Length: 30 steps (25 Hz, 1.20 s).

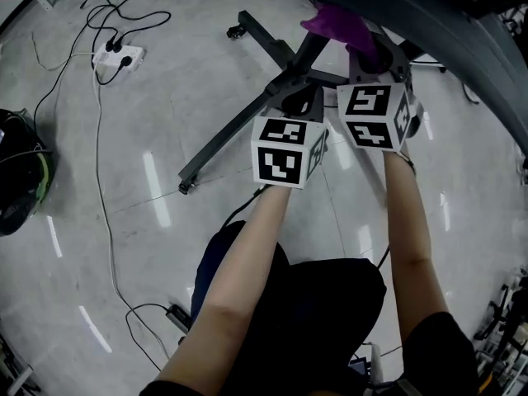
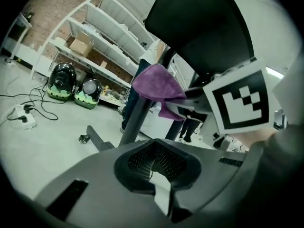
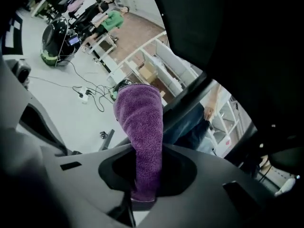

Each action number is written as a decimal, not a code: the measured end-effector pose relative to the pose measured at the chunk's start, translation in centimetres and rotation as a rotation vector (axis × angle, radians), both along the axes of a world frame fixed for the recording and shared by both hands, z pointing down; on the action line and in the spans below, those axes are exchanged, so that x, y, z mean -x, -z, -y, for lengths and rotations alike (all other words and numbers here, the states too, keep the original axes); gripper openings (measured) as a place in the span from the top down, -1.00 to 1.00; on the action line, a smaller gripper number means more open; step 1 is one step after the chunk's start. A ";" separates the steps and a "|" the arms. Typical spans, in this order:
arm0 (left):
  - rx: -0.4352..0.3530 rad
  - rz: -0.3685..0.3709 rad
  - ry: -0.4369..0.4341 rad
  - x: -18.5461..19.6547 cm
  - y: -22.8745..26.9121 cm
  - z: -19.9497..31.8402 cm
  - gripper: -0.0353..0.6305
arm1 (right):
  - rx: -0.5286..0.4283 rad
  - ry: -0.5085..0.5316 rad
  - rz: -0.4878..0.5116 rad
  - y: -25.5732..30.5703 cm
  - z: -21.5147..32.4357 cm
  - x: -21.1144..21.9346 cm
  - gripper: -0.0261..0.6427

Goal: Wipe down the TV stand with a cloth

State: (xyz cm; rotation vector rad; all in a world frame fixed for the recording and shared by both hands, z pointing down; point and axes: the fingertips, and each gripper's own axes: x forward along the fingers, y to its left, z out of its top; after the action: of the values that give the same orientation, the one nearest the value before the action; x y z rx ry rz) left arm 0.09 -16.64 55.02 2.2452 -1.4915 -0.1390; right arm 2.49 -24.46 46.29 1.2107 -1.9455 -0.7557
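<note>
The TV stand's black column rises from splayed legs on casters, and the dark TV arches over the top right. My right gripper is shut on a purple cloth, which hangs against the column just under the screen. In the right gripper view the cloth stands up from between the jaws of my right gripper. My left gripper hovers beside the column with its jaws shut and nothing between them. The left gripper view shows the cloth draped at the column.
A white power strip with trailing cables lies on the floor at the upper left. A dark bag sits at the left edge. White shelves and two domed carriers stand beyond. A person in jeans is behind the stand.
</note>
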 end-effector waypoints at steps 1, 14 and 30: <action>-0.006 0.006 -0.012 -0.5 0.2 -0.1 0.87 | -0.039 0.002 -0.023 1.0 0.4 0.4 0.66; 0.124 -0.068 0.002 1.7 -1.2 -0.8 0.87 | -0.366 -0.157 -0.278 8.3 3.5 1.8 0.66; 0.143 -0.047 0.181 9.8 -1.4 -1.2 0.87 | -0.221 -0.138 -0.360 -1.0 4.8 2.1 0.66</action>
State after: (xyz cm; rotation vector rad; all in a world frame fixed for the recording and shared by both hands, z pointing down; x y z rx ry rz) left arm -9.67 -15.49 56.42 1.9813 -1.6242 -0.1345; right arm 0.43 -29.23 47.25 1.2256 -1.5003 -1.0558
